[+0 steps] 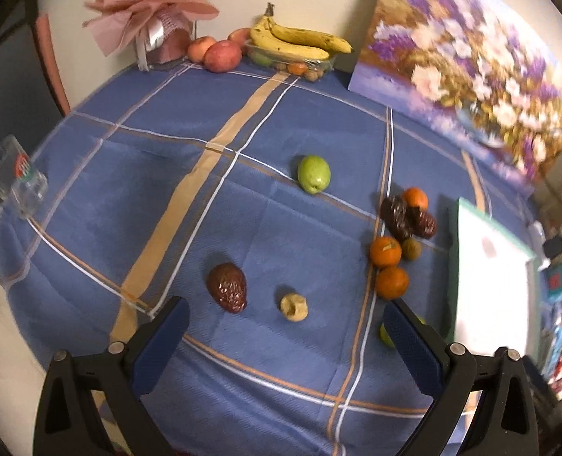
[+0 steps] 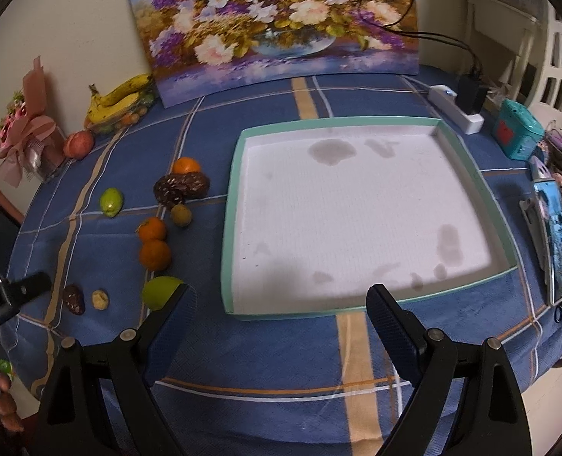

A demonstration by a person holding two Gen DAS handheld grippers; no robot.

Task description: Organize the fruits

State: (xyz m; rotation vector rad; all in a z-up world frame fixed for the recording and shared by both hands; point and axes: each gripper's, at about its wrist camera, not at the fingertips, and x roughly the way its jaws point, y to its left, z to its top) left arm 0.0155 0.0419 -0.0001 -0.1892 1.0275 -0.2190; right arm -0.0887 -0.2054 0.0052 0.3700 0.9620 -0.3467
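No readable writing anywhere; the glass mug (image 1: 15,178) has a red-green logo, too blurry to make out. Both claws are spread wide with nothing in them: left gripper (image 1: 284,326) over the loose brown fruit (image 1: 227,287), right gripper (image 2: 281,304) at the near rim of the tray (image 2: 239,174). Oranges (image 2: 153,243) and green fruit (image 2: 110,201) sit left of the tray, which has plenty of bare white floor.

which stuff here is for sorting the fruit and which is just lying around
For the job: tray, oranges, green fruits, brown scaly fruits, small tan fruits.

Lying about: painting, bouquet, glass mug, charger, teal tin, banana box.
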